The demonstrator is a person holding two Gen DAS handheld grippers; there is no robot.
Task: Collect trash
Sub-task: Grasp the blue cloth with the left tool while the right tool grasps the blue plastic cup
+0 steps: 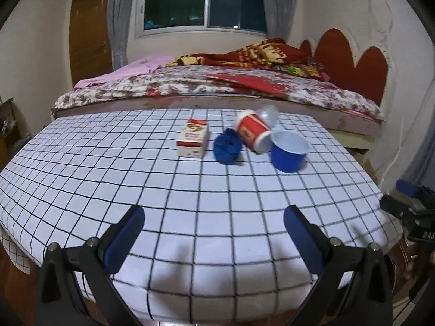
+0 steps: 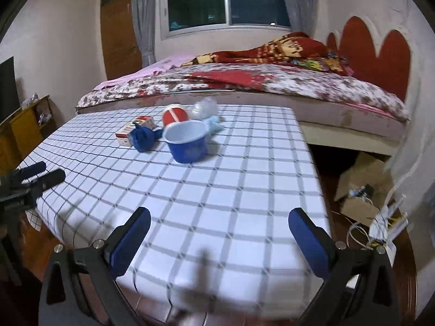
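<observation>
Both grippers, left gripper (image 1: 213, 233) and right gripper (image 2: 218, 235), stood wide open and empty over the near edge of the checked table (image 1: 190, 203). Trash lay clustered at twelve o'clock: cigarette box (image 1: 192, 141), crumpled blue wad (image 1: 227, 146), tipped red-and-white cup (image 1: 252, 131), crushed clear bottle (image 1: 269, 114). Risk: the blue cup (image 1: 288, 150) touched the tipped cup; a careless reach would topple it.
</observation>
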